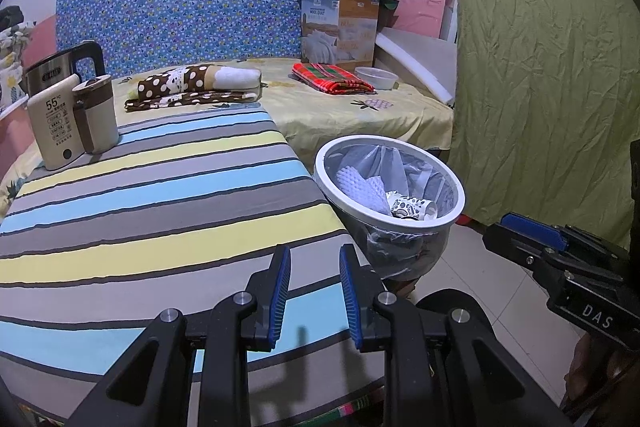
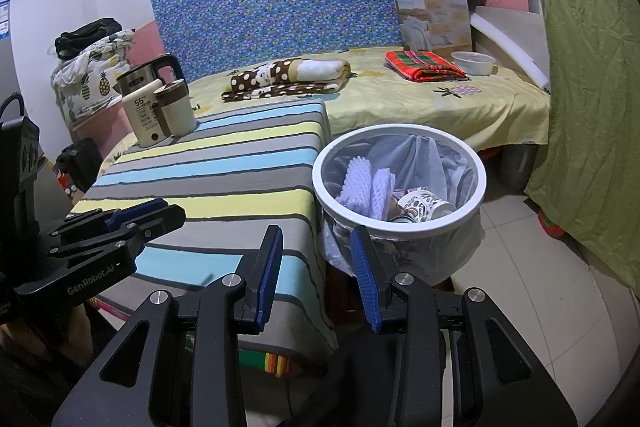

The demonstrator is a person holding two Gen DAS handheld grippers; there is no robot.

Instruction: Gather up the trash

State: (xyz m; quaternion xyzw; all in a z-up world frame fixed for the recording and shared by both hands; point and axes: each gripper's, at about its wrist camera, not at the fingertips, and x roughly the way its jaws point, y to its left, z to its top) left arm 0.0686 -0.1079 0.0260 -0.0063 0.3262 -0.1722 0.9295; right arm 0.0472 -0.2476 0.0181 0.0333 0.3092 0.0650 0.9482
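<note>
A white-rimmed trash bin (image 1: 340,195) (image 2: 400,227) with a clear liner stands on the floor against the right edge of the striped table (image 1: 160,195) (image 2: 224,171). Inside it lie white foam netting (image 1: 356,183) (image 2: 368,183) and a patterned paper cup (image 1: 412,207) (image 2: 424,205). My left gripper (image 1: 314,255) hovers open over the table's near right corner, nothing between its blue pads. My right gripper (image 2: 317,239) is open and empty too, just short of the bin's near rim. Each view catches the other gripper at its side: the right gripper (image 1: 520,231), the left gripper (image 2: 132,215).
A steel kettle (image 1: 52,71), a cream flask (image 1: 52,131) and a lidded mug (image 1: 98,115) stand at the table's far left corner. Behind is a bed with a folded spotted blanket (image 2: 288,75), a red plaid cloth (image 2: 424,65), a plastic bowl (image 2: 474,62) and a box (image 2: 434,15). A green curtain (image 2: 592,107) hangs right, above tiled floor.
</note>
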